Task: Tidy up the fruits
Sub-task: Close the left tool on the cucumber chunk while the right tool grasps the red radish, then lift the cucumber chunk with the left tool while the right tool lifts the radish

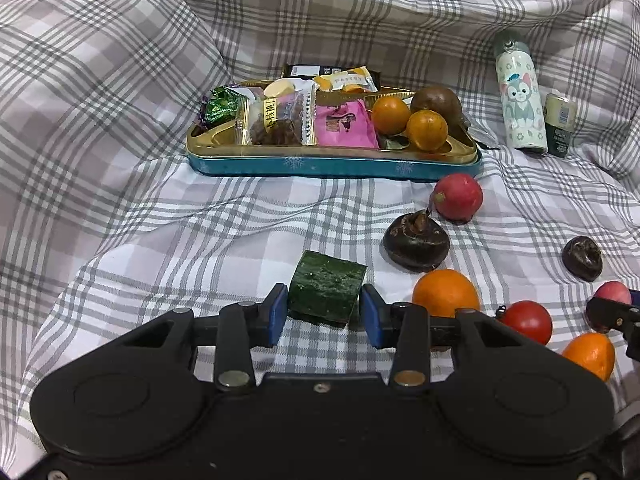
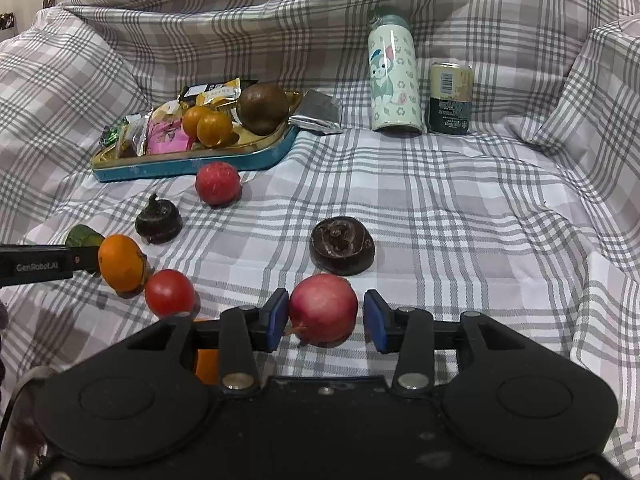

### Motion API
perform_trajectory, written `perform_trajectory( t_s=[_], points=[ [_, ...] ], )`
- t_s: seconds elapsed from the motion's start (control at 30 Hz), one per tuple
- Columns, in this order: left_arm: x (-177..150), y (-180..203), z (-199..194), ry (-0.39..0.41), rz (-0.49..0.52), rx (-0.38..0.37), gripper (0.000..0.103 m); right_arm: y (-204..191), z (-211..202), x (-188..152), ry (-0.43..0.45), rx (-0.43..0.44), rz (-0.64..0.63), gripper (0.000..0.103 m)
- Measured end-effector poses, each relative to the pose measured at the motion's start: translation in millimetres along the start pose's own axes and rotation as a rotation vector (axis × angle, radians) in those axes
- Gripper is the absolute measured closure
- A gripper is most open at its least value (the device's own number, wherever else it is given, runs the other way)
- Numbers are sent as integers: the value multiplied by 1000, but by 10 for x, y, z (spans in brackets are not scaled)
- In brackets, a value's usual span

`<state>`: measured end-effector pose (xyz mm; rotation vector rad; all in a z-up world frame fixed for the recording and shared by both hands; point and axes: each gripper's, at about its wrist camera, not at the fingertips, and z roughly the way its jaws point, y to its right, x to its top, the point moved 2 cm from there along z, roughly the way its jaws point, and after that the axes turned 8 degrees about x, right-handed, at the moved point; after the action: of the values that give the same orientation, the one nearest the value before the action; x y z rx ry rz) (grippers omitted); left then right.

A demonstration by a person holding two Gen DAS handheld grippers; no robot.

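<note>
At the bottom centre of the left wrist view, the left gripper stands around a dark green cucumber chunk that lies on the checked cloth. Its blue pads sit just beside the chunk's two sides; a thin gap seems to show on the right, so the jaws look released rather than clenched, though the fisheye makes the left contact hard to judge.

In the right wrist view, the right gripper brackets a pinkish-red round fruit at the lower centre. The left pad is at the fruit's skin while the right pad stands clearly apart from it, so this grip is loose, with the fruit resting on the cloth.

In the upper middle of the left view sits a teal tin tray with a gold inside, holding wrapped snacks on its left and two small oranges plus a brown round fruit on its right. Just below the tray's right corner lies a red fruit, and a dark water chestnut touches or nearly touches it. Another water chestnut lies at the right edge. An orange, a cherry tomato and a second orange run toward the lower right (the right gripper's tip shows just beyond them).

A cartoon-printed bottle and a small can stand upright at the upper right, side by side.
</note>
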<state>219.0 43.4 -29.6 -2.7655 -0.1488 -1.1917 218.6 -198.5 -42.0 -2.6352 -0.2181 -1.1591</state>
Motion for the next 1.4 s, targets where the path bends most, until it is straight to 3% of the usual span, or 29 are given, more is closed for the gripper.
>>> perform_trajectory(
  t_s=[0.7,1.0,1.4],
  points=[
    [24,0,126,2,-28,-1,52,-94,37,-36,9,-31,-69,60],
    [30,10,16,99,-29,-2,60,-81,19,-33,24,-28,-66,64],
    [13,-23,-49,93,-42,-22,60,-87,-38,-32,68,-51,-75,64]
  ],
)
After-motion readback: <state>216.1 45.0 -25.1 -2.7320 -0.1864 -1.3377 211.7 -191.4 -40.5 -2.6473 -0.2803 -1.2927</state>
